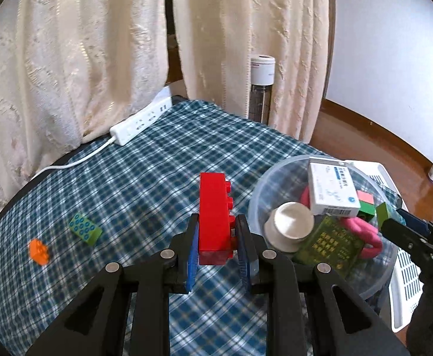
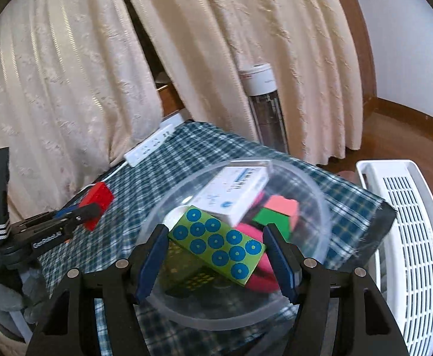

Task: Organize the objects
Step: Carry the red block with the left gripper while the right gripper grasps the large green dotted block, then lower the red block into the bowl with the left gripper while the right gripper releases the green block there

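My left gripper (image 1: 216,231) is shut on a long red brick (image 1: 215,213) and holds it upright above the plaid cloth, left of the clear plastic bowl (image 1: 378,281). It also shows in the right wrist view (image 2: 96,204). My right gripper (image 2: 216,249) is wide, its jaws standing at the ends of a green brick with blue studs (image 2: 217,244) above the bowl (image 2: 172,310); contact with the pads is unclear. The bowl holds a white medicine box (image 1: 332,190), a white cap (image 1: 290,222), a green packet (image 1: 332,243), pink pieces and a pink-green block (image 2: 278,212).
On the cloth at the left lie a green brick with blue studs (image 1: 84,228) and a small orange brick (image 1: 38,250). A white power strip (image 1: 140,123) lies at the back by the curtains. A white slatted basket (image 2: 406,243) stands right of the table.
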Tool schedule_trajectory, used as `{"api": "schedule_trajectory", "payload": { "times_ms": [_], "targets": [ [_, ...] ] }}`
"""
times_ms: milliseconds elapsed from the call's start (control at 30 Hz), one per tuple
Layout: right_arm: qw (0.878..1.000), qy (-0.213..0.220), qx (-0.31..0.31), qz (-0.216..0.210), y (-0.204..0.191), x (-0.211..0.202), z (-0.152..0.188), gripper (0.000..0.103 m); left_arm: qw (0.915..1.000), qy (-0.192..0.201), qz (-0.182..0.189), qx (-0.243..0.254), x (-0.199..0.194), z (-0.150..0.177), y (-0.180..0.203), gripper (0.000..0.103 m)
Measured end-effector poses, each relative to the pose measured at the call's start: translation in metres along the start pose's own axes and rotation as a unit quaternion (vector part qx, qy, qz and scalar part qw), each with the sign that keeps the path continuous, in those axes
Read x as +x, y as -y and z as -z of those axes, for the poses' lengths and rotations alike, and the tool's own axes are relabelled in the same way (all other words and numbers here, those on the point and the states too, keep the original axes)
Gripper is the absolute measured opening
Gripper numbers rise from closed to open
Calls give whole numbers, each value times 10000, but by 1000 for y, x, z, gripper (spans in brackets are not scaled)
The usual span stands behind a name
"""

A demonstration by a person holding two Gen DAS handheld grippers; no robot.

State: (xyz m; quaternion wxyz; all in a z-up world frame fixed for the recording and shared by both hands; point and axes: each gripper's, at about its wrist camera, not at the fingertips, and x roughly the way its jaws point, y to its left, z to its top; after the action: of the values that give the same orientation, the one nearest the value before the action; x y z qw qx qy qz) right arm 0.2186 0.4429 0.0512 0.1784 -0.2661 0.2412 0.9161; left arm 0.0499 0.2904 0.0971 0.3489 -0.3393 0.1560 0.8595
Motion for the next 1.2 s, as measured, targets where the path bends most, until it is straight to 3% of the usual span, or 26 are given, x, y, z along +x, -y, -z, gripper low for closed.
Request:
{"api": "schedule_trajectory", "payload": {
  "times_ms": [567, 1200],
  "targets": [
    [9997, -113, 178, 126, 28, 19, -1, 69, 9984, -181, 416, 324, 31, -20, 42, 24],
    [9998, -135, 112, 106, 27, 28, -2, 69, 9937, -428, 954, 405, 60, -31, 68, 25]
  ]
}}
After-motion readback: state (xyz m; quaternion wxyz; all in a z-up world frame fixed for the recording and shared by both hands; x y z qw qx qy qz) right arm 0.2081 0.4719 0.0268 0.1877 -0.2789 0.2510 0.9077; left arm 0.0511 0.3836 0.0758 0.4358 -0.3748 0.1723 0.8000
